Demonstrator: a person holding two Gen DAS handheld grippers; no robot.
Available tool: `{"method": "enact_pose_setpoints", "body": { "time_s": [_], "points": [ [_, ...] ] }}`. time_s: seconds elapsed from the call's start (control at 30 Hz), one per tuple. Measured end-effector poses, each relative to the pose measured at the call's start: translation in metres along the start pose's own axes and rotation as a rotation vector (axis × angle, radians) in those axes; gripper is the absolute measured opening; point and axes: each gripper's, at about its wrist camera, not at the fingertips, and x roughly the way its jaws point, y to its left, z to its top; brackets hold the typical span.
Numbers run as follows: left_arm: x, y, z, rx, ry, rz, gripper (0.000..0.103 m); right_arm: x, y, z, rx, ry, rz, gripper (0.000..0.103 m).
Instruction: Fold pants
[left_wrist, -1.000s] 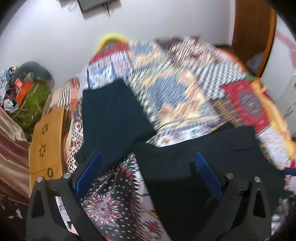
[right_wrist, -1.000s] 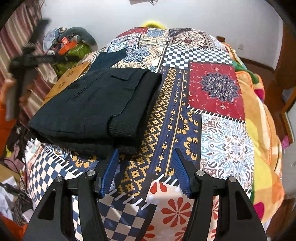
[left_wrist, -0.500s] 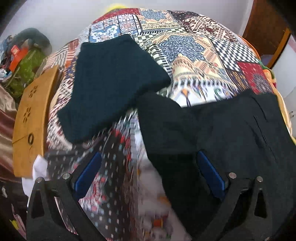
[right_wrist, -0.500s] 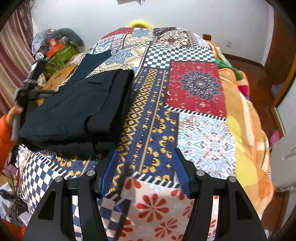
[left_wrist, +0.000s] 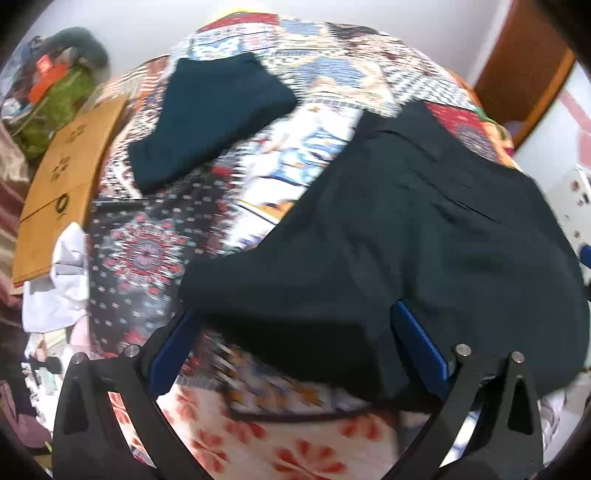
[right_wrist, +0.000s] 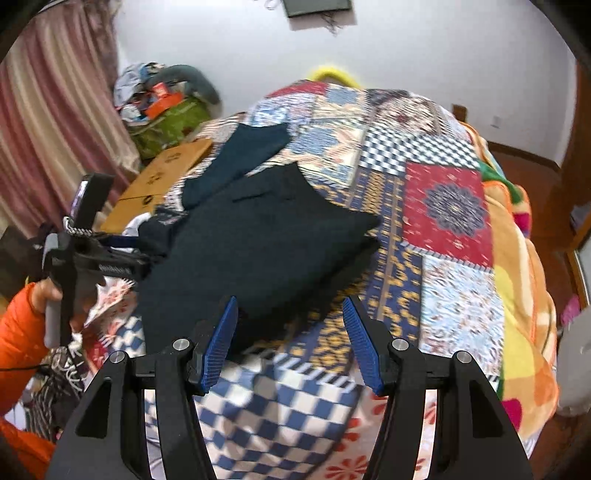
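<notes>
A patchwork bedspread (right_wrist: 447, 206) in checks, florals and medallions covers the bed and fills most of both views. On its left half lie the folded black pants (right_wrist: 258, 243), a thick stack with a pocket seam showing on top; in the left wrist view the same pants (left_wrist: 424, 251) fill the lower right of the frame. Just beyond them, toward the wall, rests a second folded garment in dark teal (left_wrist: 210, 118), its near end overlapping or touching the pants in the right wrist view (right_wrist: 236, 162); which of the two cannot be told. A flat cardboard box (left_wrist: 62, 177) sits along the bed's left edge, with a heap of bags and clothes behind it. The left gripper (left_wrist: 291, 343) hangs over the near edge of the pants with its blue pads spread wide, the cloth lying between them but not pinched. The right gripper (right_wrist: 291, 339) stands about half open just short of the pants' near corner, holding nothing. A hand in an orange sleeve (right_wrist: 22, 325) grips the left tool's handle.
</notes>
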Motion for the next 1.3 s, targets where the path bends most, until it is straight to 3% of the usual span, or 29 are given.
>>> {"method": "enact_pose_setpoints", "body": {
  "time_s": [0.1, 0.17, 0.27, 0.37, 0.43, 0.6, 0.67, 0.8, 1.07, 1.3],
  "points": [
    [-0.005, -0.021, -0.005, 0.035, -0.008, -0.051, 0.103, 0.004, 0.010, -0.001, -0.026, 0.006, 0.026, 0.058],
    [-0.008, -0.033, -0.004, 0.082, -0.024, -0.063, 0.103, 0.011, 0.013, -0.006, -0.056, 0.009, -0.032, 0.071],
    [-0.022, -0.038, 0.001, 0.161, -0.079, -0.043, 0.103, 0.019, 0.007, -0.014, -0.069, 0.013, -0.061, 0.074],
    [-0.031, -0.022, 0.002, 0.149, -0.130, 0.033, 0.103, 0.022, -0.004, -0.016, -0.034, 0.018, -0.026, 0.077],
    [-0.025, -0.006, 0.000, 0.141, -0.098, 0.082, 0.103, 0.025, -0.008, -0.014, -0.056, 0.009, -0.030, 0.077],
    [-0.018, 0.021, -0.011, 0.057, -0.062, -0.022, 0.103, 0.037, -0.022, -0.009, -0.033, 0.007, -0.017, 0.077],
    [-0.023, 0.022, -0.008, 0.052, -0.075, 0.022, 0.103, 0.038, -0.026, -0.004, -0.016, 0.016, -0.009, 0.076],
    [-0.035, 0.022, 0.009, 0.064, -0.121, 0.116, 0.103, 0.028, -0.031, 0.011, -0.020, -0.013, -0.057, 0.074],
    [-0.027, 0.007, 0.082, 0.065, -0.150, -0.006, 0.103, 0.038, -0.063, 0.055, -0.001, -0.080, -0.110, 0.074],
    [0.019, -0.038, 0.125, 0.173, -0.074, -0.071, 0.103, 0.088, -0.083, 0.072, 0.043, 0.028, -0.074, 0.068]
  ]
}}
